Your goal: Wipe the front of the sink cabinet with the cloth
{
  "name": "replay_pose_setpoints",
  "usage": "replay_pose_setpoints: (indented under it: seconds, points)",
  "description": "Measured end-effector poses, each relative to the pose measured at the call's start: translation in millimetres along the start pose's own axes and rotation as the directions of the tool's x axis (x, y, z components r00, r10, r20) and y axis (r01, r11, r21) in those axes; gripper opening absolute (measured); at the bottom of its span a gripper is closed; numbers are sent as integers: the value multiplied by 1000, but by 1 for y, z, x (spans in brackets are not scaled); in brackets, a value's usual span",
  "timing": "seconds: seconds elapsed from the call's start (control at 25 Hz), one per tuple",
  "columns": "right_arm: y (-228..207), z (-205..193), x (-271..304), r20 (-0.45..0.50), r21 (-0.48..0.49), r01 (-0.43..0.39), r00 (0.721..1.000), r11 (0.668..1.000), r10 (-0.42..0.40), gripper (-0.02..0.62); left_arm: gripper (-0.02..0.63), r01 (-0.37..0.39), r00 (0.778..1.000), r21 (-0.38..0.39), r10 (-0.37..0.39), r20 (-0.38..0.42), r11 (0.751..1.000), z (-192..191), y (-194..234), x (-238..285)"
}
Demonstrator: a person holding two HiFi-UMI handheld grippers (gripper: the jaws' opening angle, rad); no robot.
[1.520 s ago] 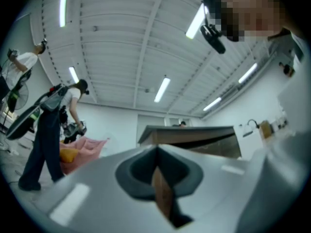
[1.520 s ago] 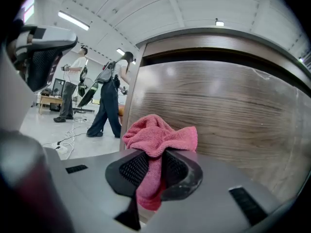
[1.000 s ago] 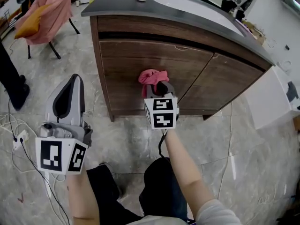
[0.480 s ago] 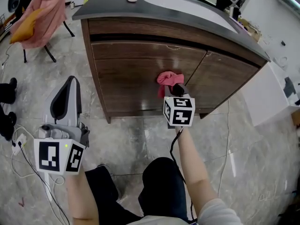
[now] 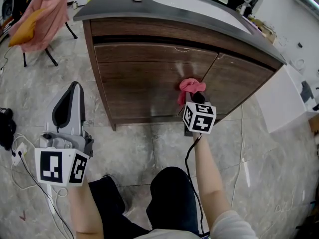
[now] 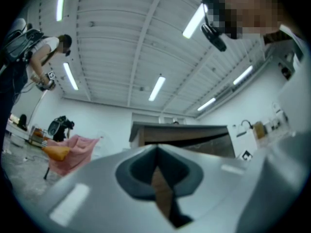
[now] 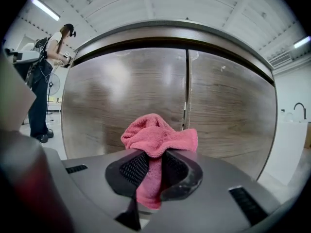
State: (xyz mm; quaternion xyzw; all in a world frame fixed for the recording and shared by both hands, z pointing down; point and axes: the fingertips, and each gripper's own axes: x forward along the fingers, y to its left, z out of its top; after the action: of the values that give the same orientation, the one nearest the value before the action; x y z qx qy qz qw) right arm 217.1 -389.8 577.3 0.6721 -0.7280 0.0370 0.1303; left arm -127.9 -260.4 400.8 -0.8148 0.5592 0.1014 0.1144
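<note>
Gripping cloth (image 5: 191, 86) before cabinet (image 5: 139, 81); drape (image 5: 47, 6) beyond

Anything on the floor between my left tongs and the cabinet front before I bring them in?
Nothing. In the head view, only grey floor tile separates the left tongs from the cabinet front.

Grey marble floor (image 5: 279, 183), pink-draped chair (image 5: 42, 14), ceiling strip lights (image 6: 157, 88)
</note>
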Motion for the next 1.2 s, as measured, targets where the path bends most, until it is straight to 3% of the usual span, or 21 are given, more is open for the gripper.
replay_pose_setpoints:
  seconds: [0.24, 0.52, 0.76, 1.2]
  points:
    - [0, -44, 10, -78, -9, 6, 997, 1000, -7, 61, 5, -12, 1000, -6, 12, 3, 1000, 1, 4, -2]
    - [14, -44, 12, -98, 6, 24, 995, 1000, -24, 61, 5, -9, 1000, -2, 9, -2, 1000, 0, 4, -2]
    - [67, -41, 15, -103, -21, -31, 994, 999, 29, 61, 5, -17, 1000, -1, 17, 0, 1000, 1, 7, -4]
    - [187, -30, 21, -102, -75, -220, 972, 973, 212, 61, 5, -41, 999, 8, 41, 0, 999, 4, 17, -11]
